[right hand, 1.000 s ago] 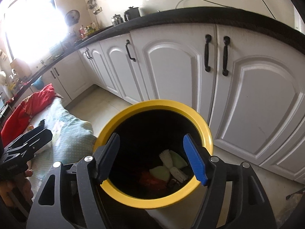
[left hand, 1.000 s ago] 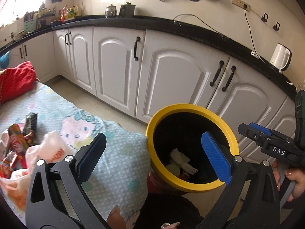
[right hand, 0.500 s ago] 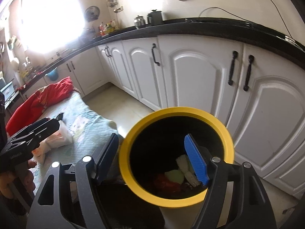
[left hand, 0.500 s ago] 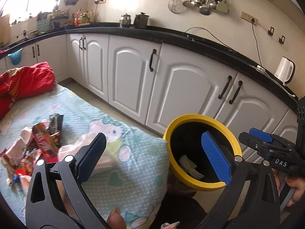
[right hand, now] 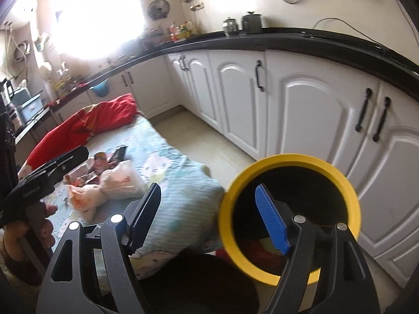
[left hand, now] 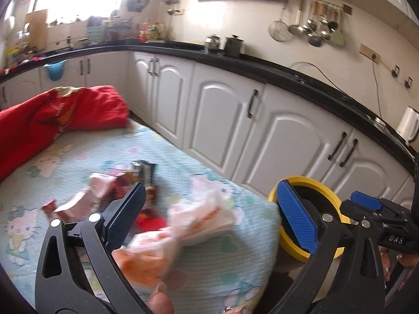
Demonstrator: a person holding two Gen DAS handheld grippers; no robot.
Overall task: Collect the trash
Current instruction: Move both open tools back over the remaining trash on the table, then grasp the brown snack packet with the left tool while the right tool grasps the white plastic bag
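Note:
A pile of trash lies on the light-blue patterned mattress [left hand: 78,151]: a crumpled white-and-orange plastic bag [left hand: 199,217], red and pink snack wrappers [left hand: 104,188] and a dark wrapper [left hand: 145,168]. The bag also shows in the right wrist view [right hand: 117,180]. A yellow-rimmed black bin [right hand: 288,167] stands on the floor right of the mattress, with some trash inside; it also shows in the left wrist view [left hand: 311,183]. My left gripper [left hand: 209,206] is open and empty above the bag. My right gripper [right hand: 209,209] is open and empty, between mattress edge and bin.
A red cloth [left hand: 52,115] lies at the far end of the mattress. White cabinets [left hand: 288,141] under a black counter run along the far side, with a strip of floor [right hand: 209,146] between. A white kettle [left hand: 408,125] sits on the counter at right.
Both grippers have swung left, away from the bin. The left one now faces the trash pile on the mattress. The bin has shifted to the right in both views. Both stay open.

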